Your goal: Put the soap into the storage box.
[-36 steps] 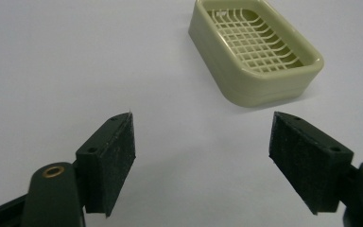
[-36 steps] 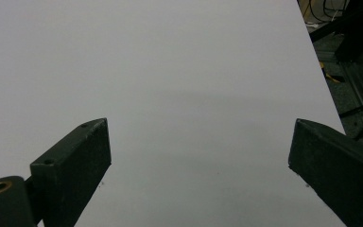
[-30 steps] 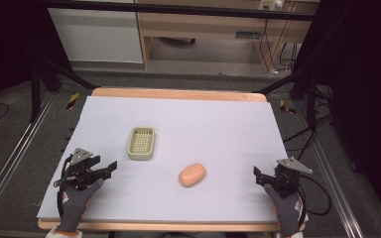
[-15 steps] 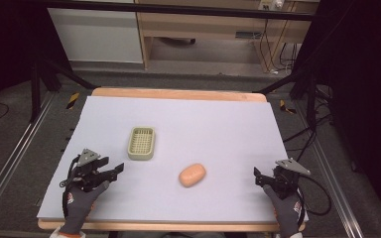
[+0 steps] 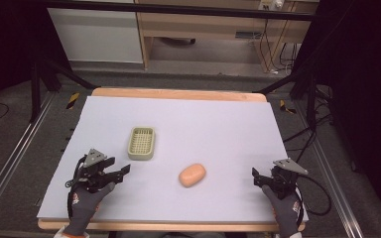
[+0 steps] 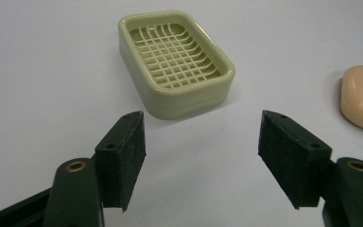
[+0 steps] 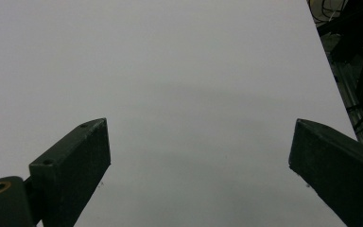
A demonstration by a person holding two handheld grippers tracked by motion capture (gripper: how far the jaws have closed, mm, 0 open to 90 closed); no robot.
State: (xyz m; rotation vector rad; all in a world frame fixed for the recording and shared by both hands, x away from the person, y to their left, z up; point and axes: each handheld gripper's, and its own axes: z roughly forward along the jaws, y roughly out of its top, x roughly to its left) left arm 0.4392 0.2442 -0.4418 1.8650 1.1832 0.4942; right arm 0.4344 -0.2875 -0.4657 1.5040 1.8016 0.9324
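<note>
High view records a table [image 5: 228, 124] with a pale lavender top and a wooden edge. 2 gloved hands enter from the bottom, each holding 1 gripper. Left gripper [image 5: 124, 171] sits near the left front area, jaws apart, nothing between them. Right gripper [image 5: 254, 174] sits near the right front edge, jaws wide apart, nothing between them. Green soap dish [image 5: 142, 143], grid-bottomed and upright, lies left of centre, just ahead of the left gripper. Peach soap bar [image 5: 192, 174] rests on the table, apart from the dish, between the 2 grippers.
</note>
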